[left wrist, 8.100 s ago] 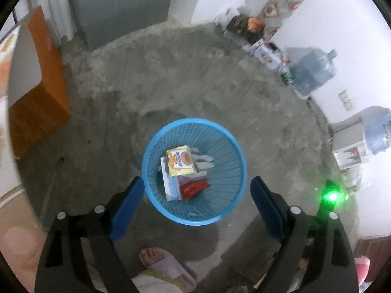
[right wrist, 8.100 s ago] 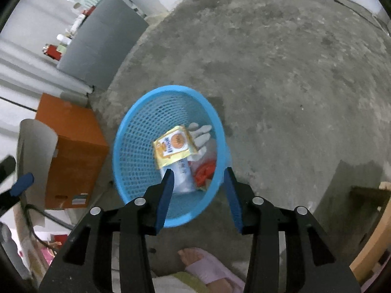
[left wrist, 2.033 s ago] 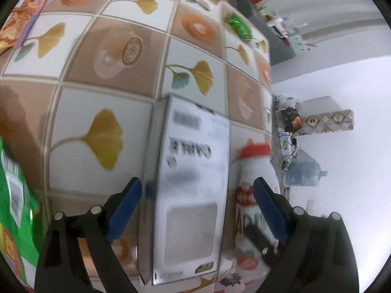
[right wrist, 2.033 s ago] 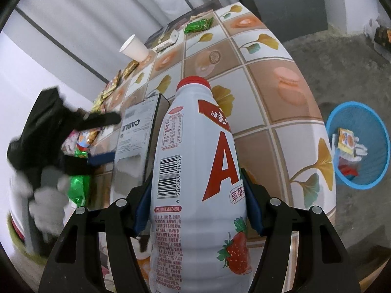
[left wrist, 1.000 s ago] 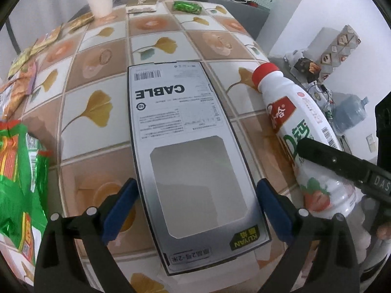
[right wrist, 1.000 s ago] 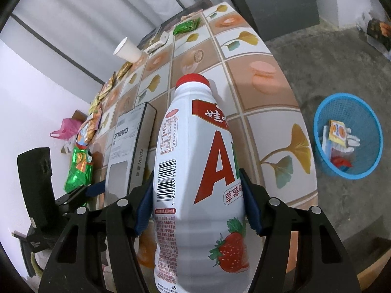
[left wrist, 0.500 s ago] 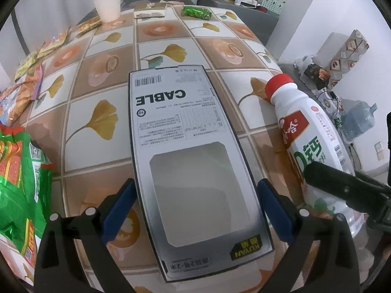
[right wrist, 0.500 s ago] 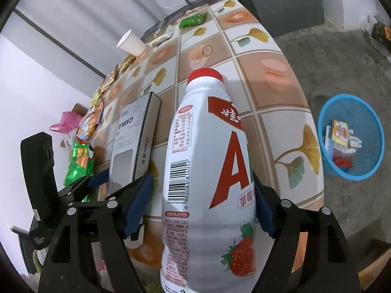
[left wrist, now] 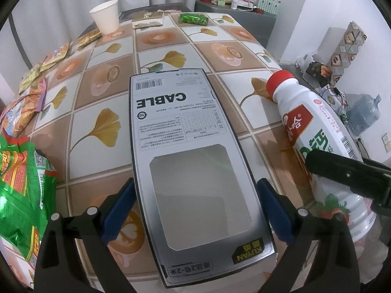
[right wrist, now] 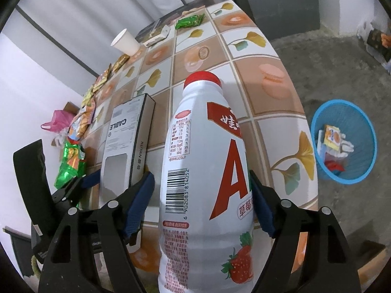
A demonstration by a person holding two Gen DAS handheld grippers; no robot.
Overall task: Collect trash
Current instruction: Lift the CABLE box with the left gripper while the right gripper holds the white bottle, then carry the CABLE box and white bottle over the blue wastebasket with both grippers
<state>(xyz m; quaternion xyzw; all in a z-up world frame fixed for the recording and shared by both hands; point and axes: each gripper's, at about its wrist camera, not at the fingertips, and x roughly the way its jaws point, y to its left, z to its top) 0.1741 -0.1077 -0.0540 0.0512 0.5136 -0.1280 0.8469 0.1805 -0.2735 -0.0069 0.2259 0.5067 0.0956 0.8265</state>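
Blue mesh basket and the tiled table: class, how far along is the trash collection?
Done: the blue mesh basket holds a few wrappers. In hand: the left gripper straddles the grey cardboard cable box, the right gripper the white red-capped plastic bottle, neither clearly gripped. Left: the white paper cup and snack packets on the tiled table.

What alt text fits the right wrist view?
The right hand-held gripper straddles a white strawberry-drink bottle above a tiled table, a gap showing beside one finger. A blue trash basket sits on the floor.
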